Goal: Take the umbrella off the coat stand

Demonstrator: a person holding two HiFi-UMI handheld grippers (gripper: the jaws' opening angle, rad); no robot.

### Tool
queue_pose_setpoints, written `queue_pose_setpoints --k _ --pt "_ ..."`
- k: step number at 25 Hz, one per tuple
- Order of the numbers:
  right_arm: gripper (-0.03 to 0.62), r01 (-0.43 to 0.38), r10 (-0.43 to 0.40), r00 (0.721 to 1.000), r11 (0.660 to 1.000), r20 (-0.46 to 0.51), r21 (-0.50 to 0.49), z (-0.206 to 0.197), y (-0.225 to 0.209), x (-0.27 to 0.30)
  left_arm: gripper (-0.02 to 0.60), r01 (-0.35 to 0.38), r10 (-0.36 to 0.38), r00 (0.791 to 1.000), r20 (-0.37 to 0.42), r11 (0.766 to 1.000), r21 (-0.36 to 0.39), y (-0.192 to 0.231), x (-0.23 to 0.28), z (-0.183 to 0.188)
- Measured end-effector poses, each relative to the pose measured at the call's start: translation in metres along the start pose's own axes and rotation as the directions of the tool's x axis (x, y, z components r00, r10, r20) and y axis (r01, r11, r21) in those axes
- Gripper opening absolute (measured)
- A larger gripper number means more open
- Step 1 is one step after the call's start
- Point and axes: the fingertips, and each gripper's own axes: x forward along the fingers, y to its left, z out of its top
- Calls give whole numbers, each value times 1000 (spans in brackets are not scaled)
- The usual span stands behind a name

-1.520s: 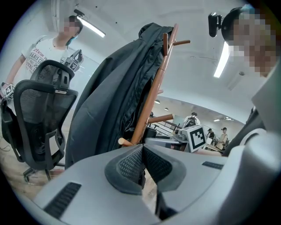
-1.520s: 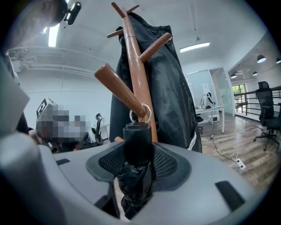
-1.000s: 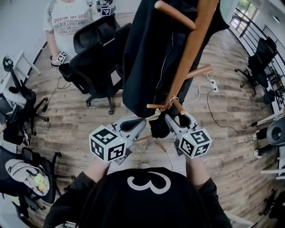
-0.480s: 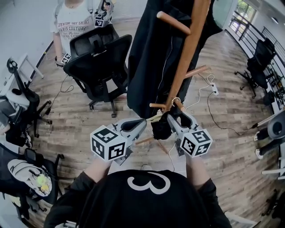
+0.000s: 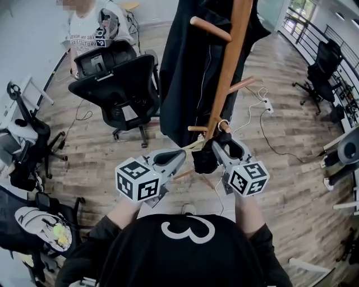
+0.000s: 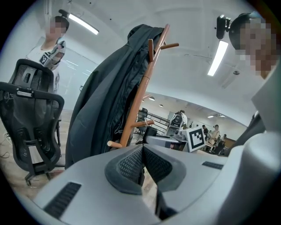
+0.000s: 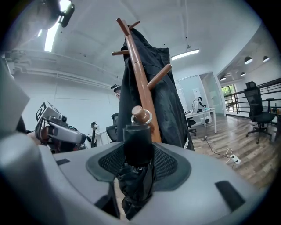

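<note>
While umbrella (image 7: 137,138) ring sits over coat stand (image 7: 139,79) peg (image 7: 140,113), right claw (image 7: 138,154) grips umbrella handle; left claw (image 6: 142,163) closed, empty.

Floor (image 5: 291,185): pale wood planks.
Chairs (image 5: 126,89): black, on castors.
Walls (image 5: 28,33): white.
Windows (image 5: 295,10): far corner — daylit.
Light: ceiling strips (image 6: 218,57) — lit.

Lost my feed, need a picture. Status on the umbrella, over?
Left hand-held gripper shut, empty. Right hand-held gripper shut on folded black umbrella. Its ring sits over brown wooden coat-stand peg. Black coat hangs behind.
</note>
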Motion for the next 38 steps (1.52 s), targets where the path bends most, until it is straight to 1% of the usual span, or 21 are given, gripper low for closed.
queue_pose_setpoints --k 5,10,16,21,26,38 --pt "206 41 -41 999 999 5 3 3 2 -14 15 26 -26 1000 -12 1000 -5 -8 -5 -5" --pt "206 79 -79 997 997 23 -13 11 6 -31 15 52 -52 999 -3 999 -2 -17 -12 -7" --pt "206 100 -99 994 995 43 -17 15 24 -56 16 71 -71 997 8 997 3 -31 -30 -16" --pt "206 85 -84 995 996 58 -15 14 52 -77 16 83 -83 996 24 996 17 -47 -52 -22" --pt "206 58 -57 996 998 62 -18 8 90 -99 15 92 -93 995 34 995 35 -65 -79 -33" --pt "206 14 -14 997 1000 74 4 -17 177 -155 15 108 -113 991 66 991 83 -113 -142 -61"
